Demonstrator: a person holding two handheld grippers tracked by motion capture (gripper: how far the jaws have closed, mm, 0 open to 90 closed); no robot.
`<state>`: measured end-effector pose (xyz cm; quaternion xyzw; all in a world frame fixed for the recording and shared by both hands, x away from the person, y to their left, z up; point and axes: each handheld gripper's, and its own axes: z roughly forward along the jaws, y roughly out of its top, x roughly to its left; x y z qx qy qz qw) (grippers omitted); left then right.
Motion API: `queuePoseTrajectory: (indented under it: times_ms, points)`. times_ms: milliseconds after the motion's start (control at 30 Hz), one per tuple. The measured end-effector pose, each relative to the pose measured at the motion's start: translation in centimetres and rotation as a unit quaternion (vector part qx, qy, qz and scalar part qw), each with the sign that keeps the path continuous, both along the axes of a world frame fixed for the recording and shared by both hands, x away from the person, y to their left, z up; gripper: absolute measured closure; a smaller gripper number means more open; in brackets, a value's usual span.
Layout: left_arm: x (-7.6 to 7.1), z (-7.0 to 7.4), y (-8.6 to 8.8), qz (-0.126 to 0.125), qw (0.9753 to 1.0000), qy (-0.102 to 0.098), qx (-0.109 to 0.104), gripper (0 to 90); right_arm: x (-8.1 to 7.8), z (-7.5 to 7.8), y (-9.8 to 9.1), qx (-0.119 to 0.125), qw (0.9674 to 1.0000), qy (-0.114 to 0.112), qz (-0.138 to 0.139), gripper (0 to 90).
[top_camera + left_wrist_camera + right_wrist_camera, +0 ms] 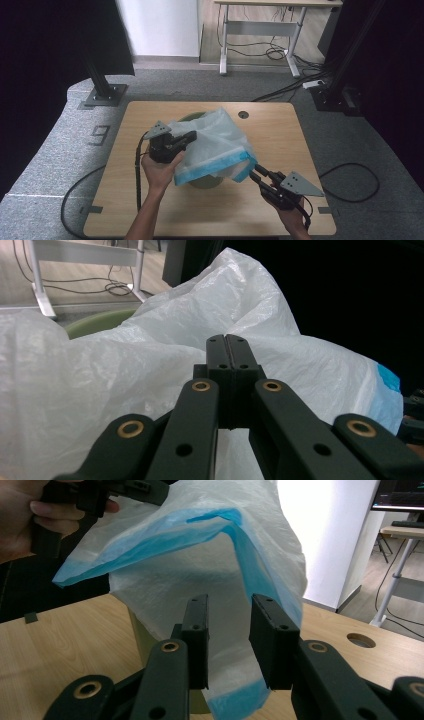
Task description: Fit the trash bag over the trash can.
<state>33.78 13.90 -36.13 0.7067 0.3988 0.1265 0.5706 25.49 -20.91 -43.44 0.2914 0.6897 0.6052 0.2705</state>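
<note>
A white plastic bag (215,142) with a blue rim is draped over a green container (192,117) in the middle of the table. My left gripper (192,135) is shut on the bag's upper left part; in the left gripper view its jaws (230,342) meet with the white film (100,380) pinched at their tips and the green rim (95,320) behind. My right gripper (254,171) reaches the bag's lower right blue corner. Its jaws (229,602) stand apart, the bag (200,570) hanging just beyond and between them without being pressed.
The wooden table (150,200) has a round cable hole (243,114) at the back. Black frame posts (102,85) stand on the grey floor at both rear corners, cables trail on the floor, and a white desk (260,30) stands farther back.
</note>
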Motion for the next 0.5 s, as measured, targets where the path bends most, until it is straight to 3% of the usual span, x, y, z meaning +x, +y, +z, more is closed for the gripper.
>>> queuePoseTrajectory:
  times_ms: [333,500]
  points:
    - [0.0,0.0,-0.1,-0.003,1.0000,0.000,0.001,90.0,1.9,0.4,1.3,-0.014,0.9998,0.000,-0.011,65.5]
    - [0.0,0.0,-0.1,-0.006,1.0000,0.000,0.003,90.0,2.7,0.8,2.0,-0.018,0.9996,-0.003,-0.023,73.5]
